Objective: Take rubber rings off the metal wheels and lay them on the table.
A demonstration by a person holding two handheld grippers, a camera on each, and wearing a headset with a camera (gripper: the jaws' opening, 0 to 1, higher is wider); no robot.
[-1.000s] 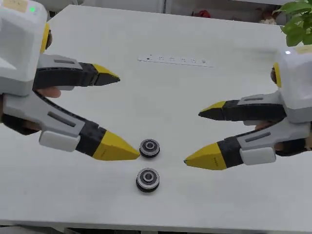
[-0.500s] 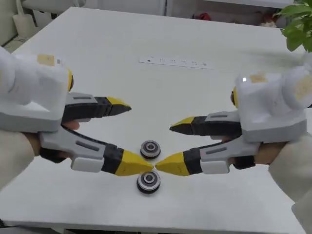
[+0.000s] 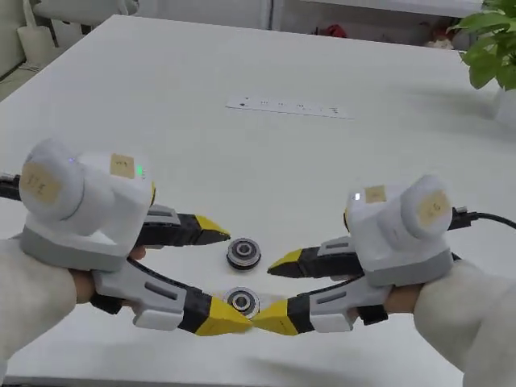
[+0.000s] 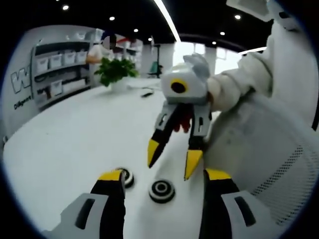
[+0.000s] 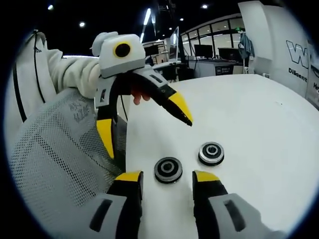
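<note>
Now near wheel [image 3: 242, 302] lay flat, straight ahead of left gripper [image 3: 232, 280] and right gripper [image 3: 264, 292]; both jaws spread, empty, tips flanking it.

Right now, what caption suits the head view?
Left tool and right tool, both open, frame the nearer wheel beside the farther wheel on the table.

Seen from three close cameras, all aimed at two wheels [image 3: 243, 252].
From the head: steeply down onto the table [image 3: 161, 97]. From the left claw [image 3: 234, 280] and right claw [image 3: 264, 292]: low, level, facing each other across the same wheels.
</note>
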